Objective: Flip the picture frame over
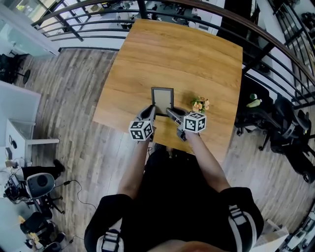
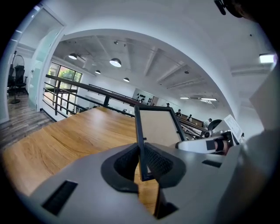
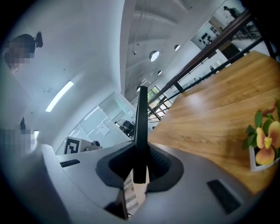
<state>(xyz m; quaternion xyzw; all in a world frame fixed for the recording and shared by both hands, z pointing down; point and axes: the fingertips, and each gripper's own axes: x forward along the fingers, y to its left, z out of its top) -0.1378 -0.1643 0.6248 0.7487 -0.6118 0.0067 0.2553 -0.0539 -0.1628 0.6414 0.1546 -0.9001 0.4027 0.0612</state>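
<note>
A dark-rimmed picture frame [image 1: 162,100] with a pale panel is held up over the near part of the wooden table [image 1: 172,54]. My left gripper [image 1: 150,114] is shut on the frame's lower left edge, and my right gripper [image 1: 170,112] is shut on its lower right edge. The left gripper view shows the frame [image 2: 157,126] upright and tilted away, with its rim pinched between the left gripper [image 2: 142,164] pads. The right gripper view has the frame [image 3: 141,127] edge-on as a thin dark bar, clamped between the right gripper [image 3: 140,164] pads.
A small pot of orange flowers [image 1: 200,104] stands on the table just right of my right gripper, and it also shows as orange flowers [image 3: 264,144] in the right gripper view. A black railing [image 1: 211,15] curves behind the table. Office chairs [image 1: 285,133] stand at the right.
</note>
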